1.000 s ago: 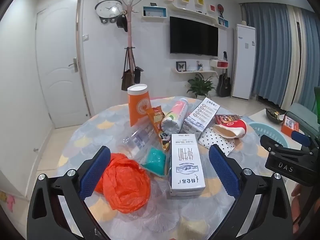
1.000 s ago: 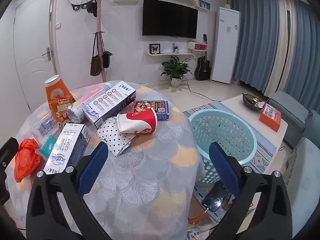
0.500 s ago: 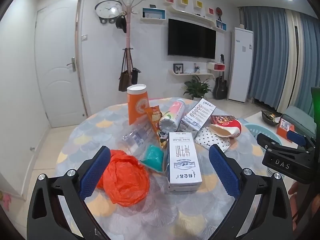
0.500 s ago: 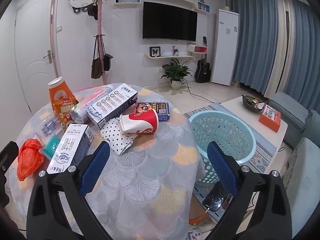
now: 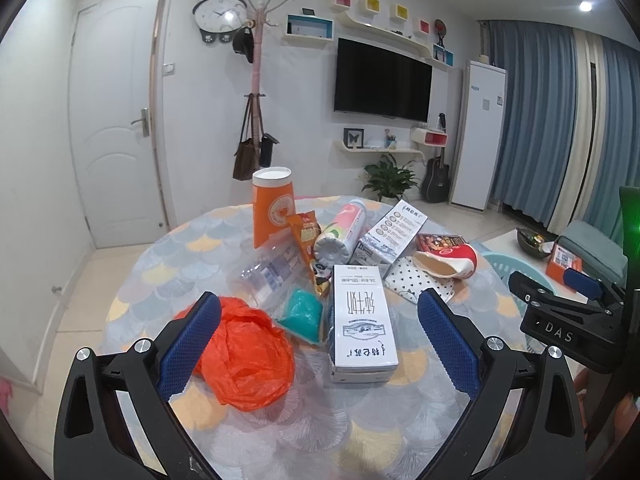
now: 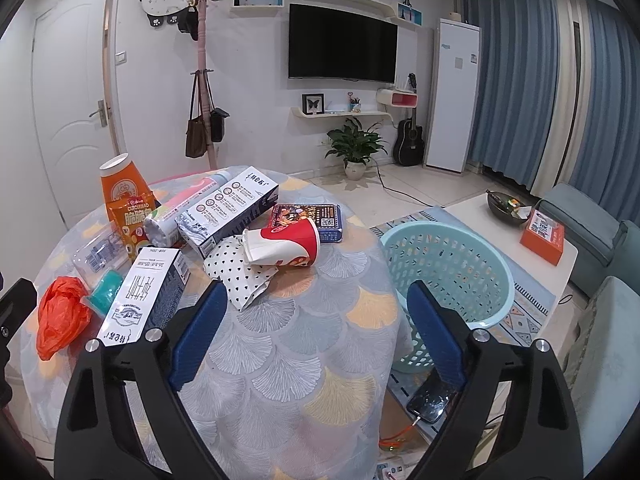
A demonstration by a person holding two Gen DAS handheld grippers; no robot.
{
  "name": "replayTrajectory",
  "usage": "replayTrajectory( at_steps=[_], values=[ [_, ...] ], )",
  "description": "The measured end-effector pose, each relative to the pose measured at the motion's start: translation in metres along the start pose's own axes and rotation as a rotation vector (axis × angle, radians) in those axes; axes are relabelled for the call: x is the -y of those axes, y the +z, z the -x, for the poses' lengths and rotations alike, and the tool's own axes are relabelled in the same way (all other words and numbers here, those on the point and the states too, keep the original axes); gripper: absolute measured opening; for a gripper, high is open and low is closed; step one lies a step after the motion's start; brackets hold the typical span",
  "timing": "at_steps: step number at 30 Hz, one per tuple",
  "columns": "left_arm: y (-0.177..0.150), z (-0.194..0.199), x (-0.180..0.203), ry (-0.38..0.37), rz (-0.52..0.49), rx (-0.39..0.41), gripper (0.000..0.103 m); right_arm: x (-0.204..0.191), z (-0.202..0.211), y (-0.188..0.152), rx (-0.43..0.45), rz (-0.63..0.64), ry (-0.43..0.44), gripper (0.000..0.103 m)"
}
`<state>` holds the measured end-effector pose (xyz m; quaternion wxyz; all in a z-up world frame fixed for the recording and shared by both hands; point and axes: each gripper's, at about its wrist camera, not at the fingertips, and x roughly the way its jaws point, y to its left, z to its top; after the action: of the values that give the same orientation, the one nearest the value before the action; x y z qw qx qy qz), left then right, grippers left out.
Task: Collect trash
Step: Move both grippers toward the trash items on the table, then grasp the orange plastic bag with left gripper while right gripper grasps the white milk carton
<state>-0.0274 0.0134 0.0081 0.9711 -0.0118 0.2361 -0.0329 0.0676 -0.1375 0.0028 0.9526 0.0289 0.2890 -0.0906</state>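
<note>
While hovering above the round scallop-patterned surface [image 6: 304,360], both tools hang empty. Beside that surface, down on the floor to the right: pale blue laundry basket [image 6: 452,268], nothing visible inside. Across the far half of the surface, trash in a heap. Nearest the left gripper [image 5: 318,354], spread wide around nothing: white milk carton [image 5: 362,324] lying flat, crumpled orange plastic bag [image 5: 250,364] just left of it, small teal piece [image 5: 302,314] wedged between the two. Further back, long white box [image 5: 394,236] leaning against a pink-and-white bottle [image 5: 342,232] on its side. Upside-down orange paper cup [image 5: 272,210] standing at the rear, orange snack packet [image 5: 306,238] propped in front. Toward the basket side, red-and-white paper cup [image 6: 286,246] tipped over on a white dotted paper bag [image 6: 236,276], dark flat box [image 6: 308,218] behind. Right gripper [image 6: 316,340] also spread wide, jaws just eased inward a touch, nothing between them, only bare cloth. Clear crumpled wrapper [image 5: 272,276] flat near the packet.
</note>
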Motion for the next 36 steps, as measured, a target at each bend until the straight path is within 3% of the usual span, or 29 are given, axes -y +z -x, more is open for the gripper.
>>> replayTrajectory(
  at_steps=[11, 13, 16, 22, 26, 36],
  values=[
    [-0.004, -0.002, -0.031, 0.037, 0.064, -0.019, 0.095, -0.012, 0.002, 0.004, 0.014, 0.035, 0.033, 0.071],
    [-0.003, 0.000, -0.044, 0.056, 0.083, -0.023, 0.095, -0.019, 0.004, 0.006, 0.024, 0.052, 0.047, 0.062],
    [-0.003, 0.000, -0.063, 0.082, 0.120, -0.034, 0.095, -0.032, 0.008, 0.010, 0.035, 0.080, 0.086, 0.057],
    [-0.003, -0.009, -0.097, 0.100, 0.173, -0.090, 0.095, -0.061, 0.013, 0.022, 0.056, 0.117, 0.158, 0.056],
    [-0.004, -0.024, -0.105, 0.054, 0.180, -0.151, 0.095, -0.081, 0.012, 0.026, 0.045, 0.123, 0.217, 0.057],
    [-0.022, -0.096, -0.109, -0.078, 0.263, -0.347, 0.095, -0.113, -0.037, 0.018, -0.141, 0.082, 0.325, 0.061]
  ],
)
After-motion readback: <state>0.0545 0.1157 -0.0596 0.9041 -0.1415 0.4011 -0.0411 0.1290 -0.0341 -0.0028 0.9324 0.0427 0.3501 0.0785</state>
